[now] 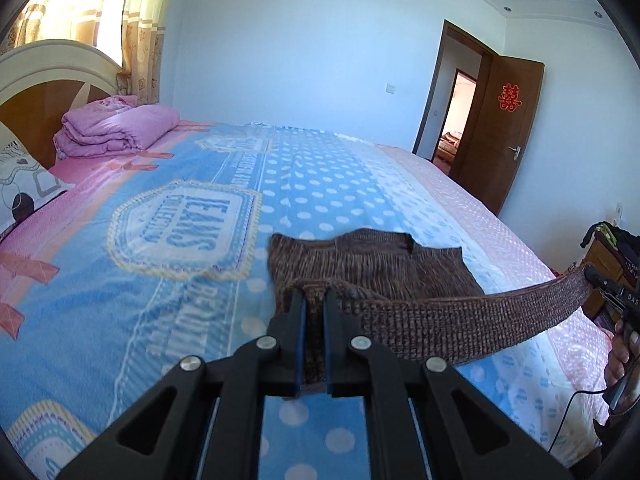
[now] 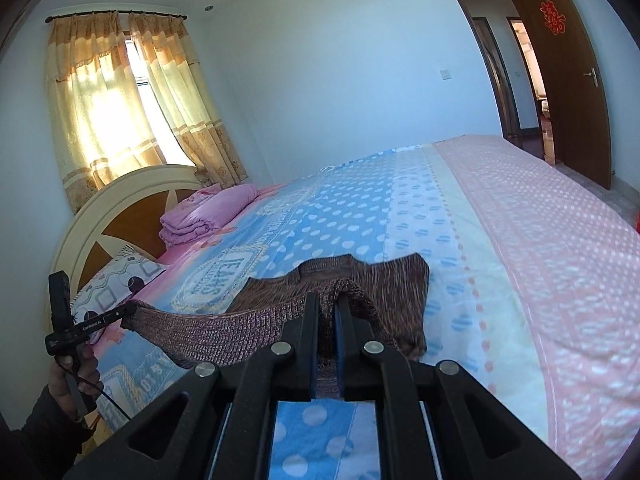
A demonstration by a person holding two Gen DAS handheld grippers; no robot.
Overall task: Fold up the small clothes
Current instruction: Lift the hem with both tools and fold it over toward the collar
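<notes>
A small brown knitted garment [image 1: 372, 264] lies partly on the blue patterned bed sheet [image 1: 168, 288]. My left gripper [image 1: 314, 300] is shut on its near hem at one corner. My right gripper [image 2: 327, 304] is shut on the other corner of the same hem. The hem [image 1: 460, 320] is stretched taut between the two grippers and lifted off the bed. The far part of the garment [image 2: 384, 280] still rests on the sheet. The right gripper also shows in the left wrist view [image 1: 592, 274], and the left gripper shows in the right wrist view [image 2: 130, 310].
A folded pink quilt [image 1: 116, 128] and a patterned pillow [image 1: 20, 176] lie near the headboard [image 1: 36, 80]. A pink dotted band [image 2: 540, 240] of the sheet runs along the bed's side. A brown door [image 1: 500, 132] stands open. A wooden nightstand [image 1: 608, 264] stands by the bed.
</notes>
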